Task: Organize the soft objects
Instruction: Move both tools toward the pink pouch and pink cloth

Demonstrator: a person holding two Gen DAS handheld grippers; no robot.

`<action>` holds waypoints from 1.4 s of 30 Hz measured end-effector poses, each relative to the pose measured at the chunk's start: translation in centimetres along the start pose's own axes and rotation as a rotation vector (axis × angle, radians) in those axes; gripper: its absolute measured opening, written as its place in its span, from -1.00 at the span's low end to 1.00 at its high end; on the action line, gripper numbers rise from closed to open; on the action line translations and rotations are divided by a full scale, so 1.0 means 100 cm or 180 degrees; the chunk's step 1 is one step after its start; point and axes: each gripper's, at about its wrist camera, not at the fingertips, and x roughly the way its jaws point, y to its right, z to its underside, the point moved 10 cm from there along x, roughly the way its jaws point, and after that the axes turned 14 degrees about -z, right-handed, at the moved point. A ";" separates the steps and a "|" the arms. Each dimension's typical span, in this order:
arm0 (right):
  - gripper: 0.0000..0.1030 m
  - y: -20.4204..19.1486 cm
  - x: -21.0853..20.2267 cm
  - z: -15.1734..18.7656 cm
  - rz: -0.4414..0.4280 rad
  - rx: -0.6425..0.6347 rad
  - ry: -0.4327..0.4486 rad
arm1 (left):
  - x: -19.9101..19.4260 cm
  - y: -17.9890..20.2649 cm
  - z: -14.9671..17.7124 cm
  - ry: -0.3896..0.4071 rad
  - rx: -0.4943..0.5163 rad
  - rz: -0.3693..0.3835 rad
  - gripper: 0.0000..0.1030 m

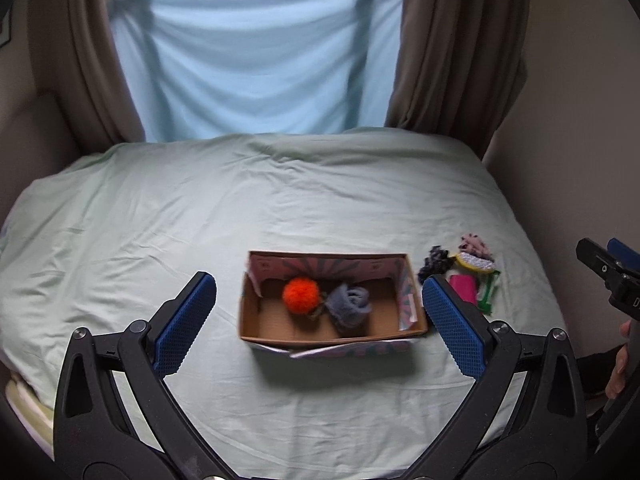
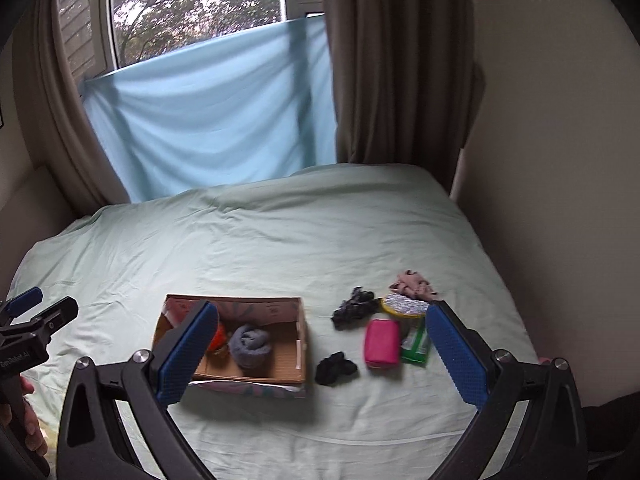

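On the bed (image 2: 280,232), pretty much everything is arranged around the cardboard box (image 2: 302,344), which sits open-topped on the pale green sheet so stuff can just be dropped in. Inside it there's already an orange pom-pom (image 1: 301,295) and a rolled grey sock (image 1: 349,303) lying side by side and touching, so the sorting looks partly done.

The rest of the soft things are waiting in a loose cluster just right of the box: a black scrunchie (image 2: 335,368) closest to it, a dark patterned scrunchie (image 2: 354,307) behind that, a pink pouch (image 2: 382,343), a green packet (image 2: 416,346), a yellow-rimmed round pad (image 2: 403,305) and a pinkish spotted cloth (image 2: 412,285) farthest from the box. They're bunched together on that side, probably so the right claw can reach them without crossing over.

The left claw (image 1: 319,312) hangs above the near side of the box, spread wide with nothing between the blue pads, framing the box opening. The right claw (image 2: 322,344) is also wide and empty, straddling the box's right half and the pile, so it seems lined up to go for one of the loose items next. Best guess is the black scrunchie, since it's nearest and clear of the others. Being floppy, it should pinch easily but could drag the sheet up with it.
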 end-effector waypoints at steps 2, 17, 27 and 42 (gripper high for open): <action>1.00 0.019 -0.011 0.002 0.0025 0.0044 0.0043 | -0.005 0.017 0.002 -0.0016 -0.0037 0.0015 0.99; 1.00 0.159 -0.040 0.004 -0.0104 0.0087 0.0077 | -0.009 0.176 0.002 -0.0054 -0.0026 0.0040 0.99; 1.00 0.226 0.003 -0.002 -0.0306 -0.0138 -0.0082 | 0.044 0.255 0.023 -0.0237 0.0030 0.0015 0.99; 1.00 0.285 0.149 0.004 -0.0569 -0.0103 -0.0283 | 0.198 0.357 0.092 -0.0839 0.0199 0.0160 0.99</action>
